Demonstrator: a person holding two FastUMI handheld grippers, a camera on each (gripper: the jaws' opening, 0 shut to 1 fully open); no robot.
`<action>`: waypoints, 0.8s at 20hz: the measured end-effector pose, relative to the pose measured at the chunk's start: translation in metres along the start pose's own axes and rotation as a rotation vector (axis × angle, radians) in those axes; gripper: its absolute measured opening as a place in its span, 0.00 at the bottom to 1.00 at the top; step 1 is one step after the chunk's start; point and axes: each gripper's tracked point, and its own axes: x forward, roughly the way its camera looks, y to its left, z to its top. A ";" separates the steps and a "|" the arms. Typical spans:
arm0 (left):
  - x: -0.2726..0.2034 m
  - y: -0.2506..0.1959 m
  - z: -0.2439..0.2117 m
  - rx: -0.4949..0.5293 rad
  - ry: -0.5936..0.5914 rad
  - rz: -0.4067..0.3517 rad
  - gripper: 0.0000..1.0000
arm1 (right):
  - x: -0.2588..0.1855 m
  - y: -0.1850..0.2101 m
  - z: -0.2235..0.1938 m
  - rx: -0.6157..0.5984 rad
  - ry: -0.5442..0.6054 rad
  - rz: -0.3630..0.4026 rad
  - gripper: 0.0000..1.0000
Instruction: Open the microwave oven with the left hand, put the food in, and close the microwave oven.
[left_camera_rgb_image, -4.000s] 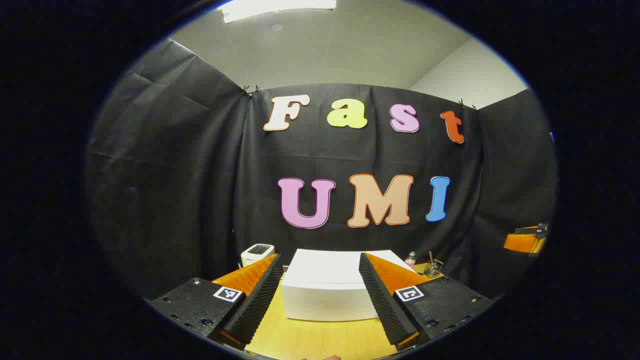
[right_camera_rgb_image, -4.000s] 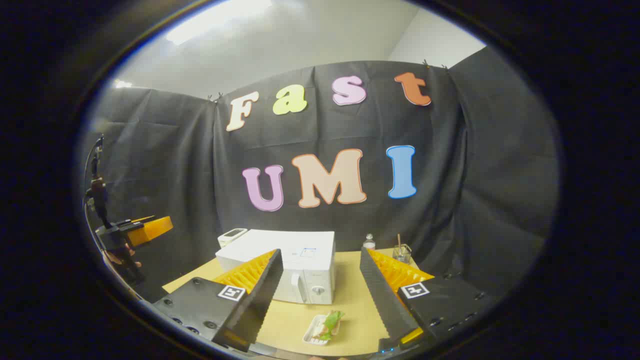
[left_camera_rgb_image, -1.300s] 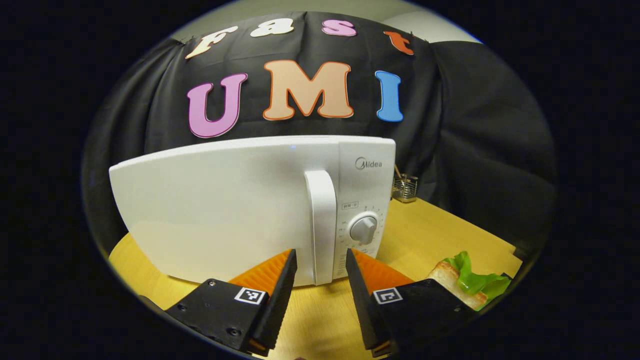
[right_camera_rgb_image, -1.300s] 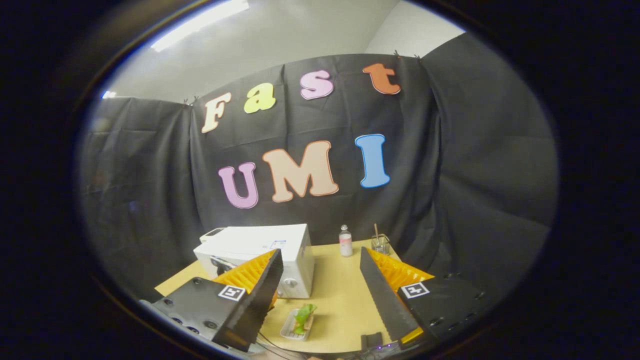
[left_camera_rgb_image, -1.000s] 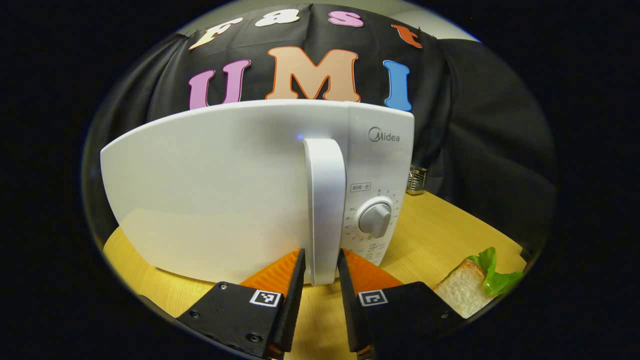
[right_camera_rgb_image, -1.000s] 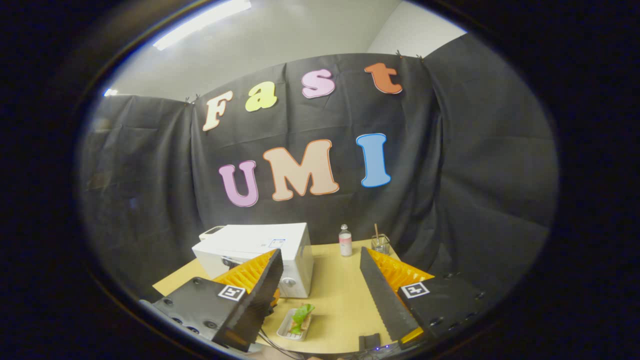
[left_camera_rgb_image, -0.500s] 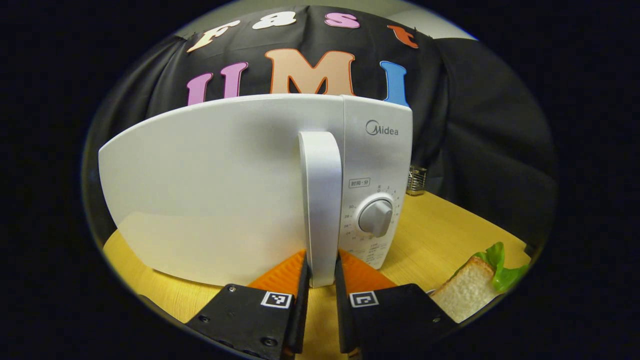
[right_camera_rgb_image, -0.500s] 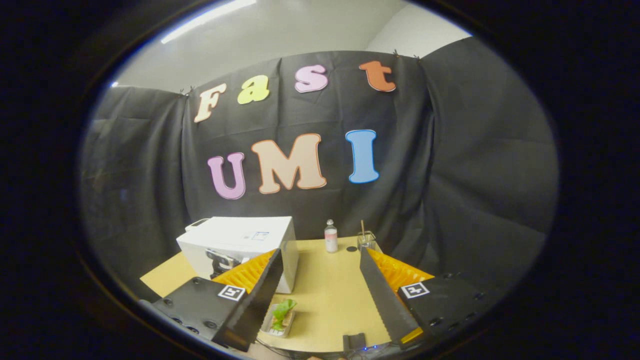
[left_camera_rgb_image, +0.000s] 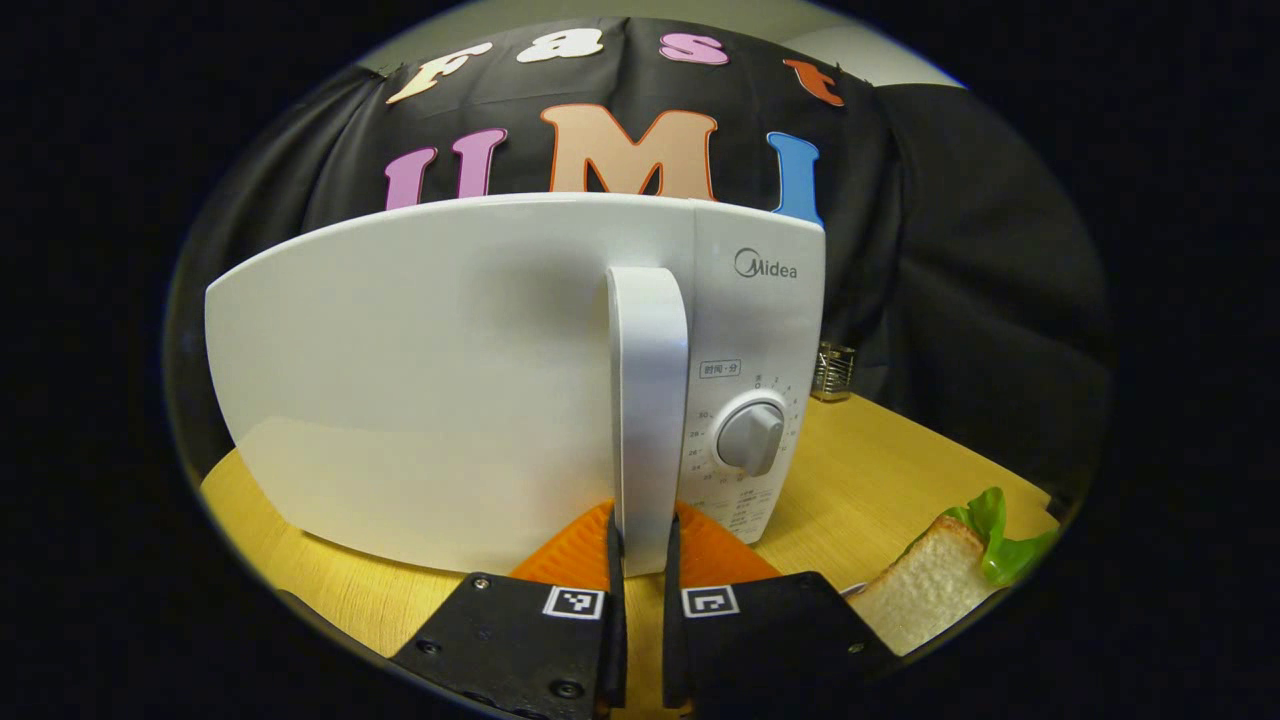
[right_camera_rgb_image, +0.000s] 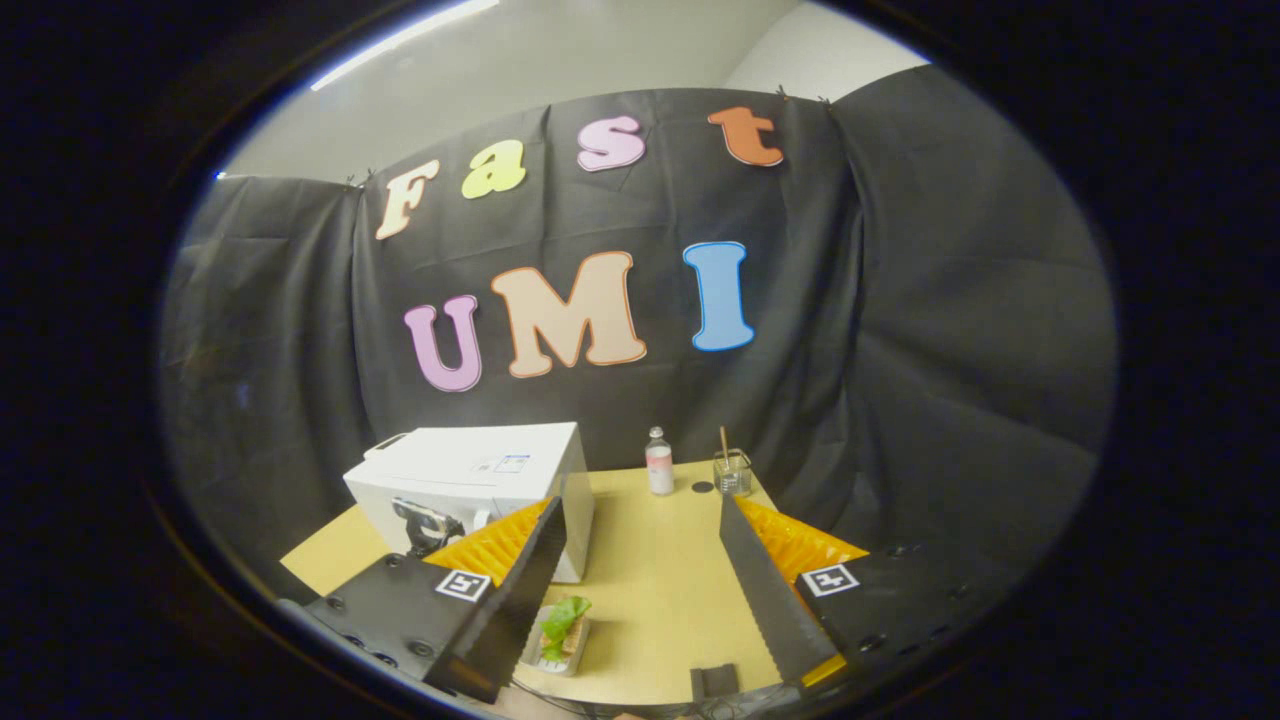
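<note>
The left gripper (left_camera_rgb_image: 640, 560) pinches the handle (left_camera_rgb_image: 648, 400) of the closed microwave (left_camera_rgb_image: 420, 370), the right gripper (right_camera_rgb_image: 640, 590) hangs spread and empty (food (right_camera_rgb_image: 562, 625) waits on the table (right_camera_rgb_image: 650, 580)), so everything remains.

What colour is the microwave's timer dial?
Grey dial on the white microwave, clearest in the left gripper view.

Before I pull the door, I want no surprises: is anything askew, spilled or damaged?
Nothing stands out. The microwave sits square on the table, door shut, and the sandwich looks intact.
</note>
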 end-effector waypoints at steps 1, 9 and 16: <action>0.000 0.000 0.000 -0.003 -0.003 -0.001 0.12 | 0.000 0.001 -0.001 0.004 -0.001 0.001 0.96; -0.018 -0.002 -0.007 -0.050 -0.011 0.031 0.11 | -0.011 -0.005 -0.010 -0.027 -0.011 -0.023 0.92; -0.103 0.004 -0.021 -0.029 -0.076 -0.044 0.13 | -0.004 0.016 -0.030 -0.013 -0.007 0.041 0.92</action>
